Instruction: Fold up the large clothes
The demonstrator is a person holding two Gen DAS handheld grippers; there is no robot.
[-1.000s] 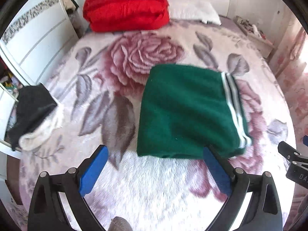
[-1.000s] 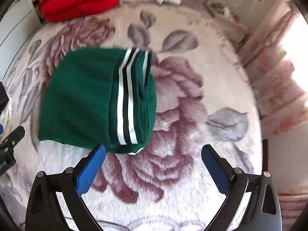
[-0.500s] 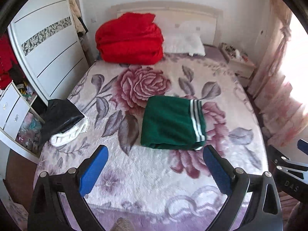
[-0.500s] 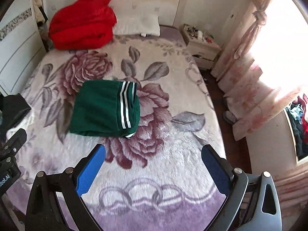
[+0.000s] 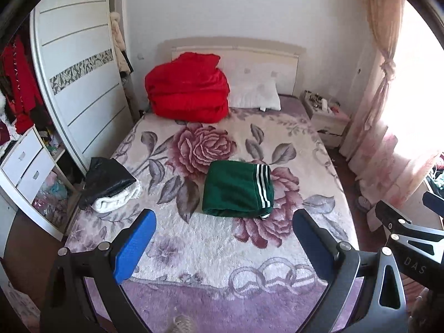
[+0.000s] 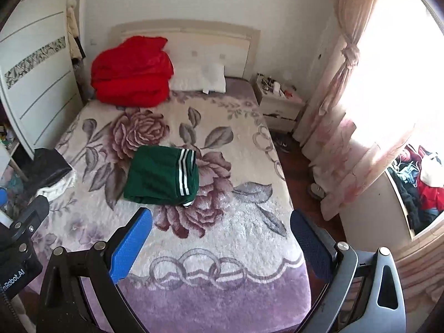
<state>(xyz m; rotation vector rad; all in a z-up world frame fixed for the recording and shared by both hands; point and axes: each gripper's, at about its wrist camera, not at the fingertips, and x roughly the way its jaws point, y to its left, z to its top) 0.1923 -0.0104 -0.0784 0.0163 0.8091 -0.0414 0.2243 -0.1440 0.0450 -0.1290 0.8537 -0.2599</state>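
A green garment with white stripes lies folded in a neat rectangle in the middle of the bed; it also shows in the right wrist view. My left gripper is open and empty, held well back above the foot of the bed. My right gripper is open and empty too, also far back from the garment. Both sets of blue fingers stand wide apart.
The bed has a floral blanket. A red quilt and a white pillow lie at the headboard. A black and white clothes pile sits at the bed's left edge. A wardrobe stands left, a nightstand and curtains right.
Both grippers have pulled far back and up from the folded green garment, which stays in place on the bed. The whole room has come into view.
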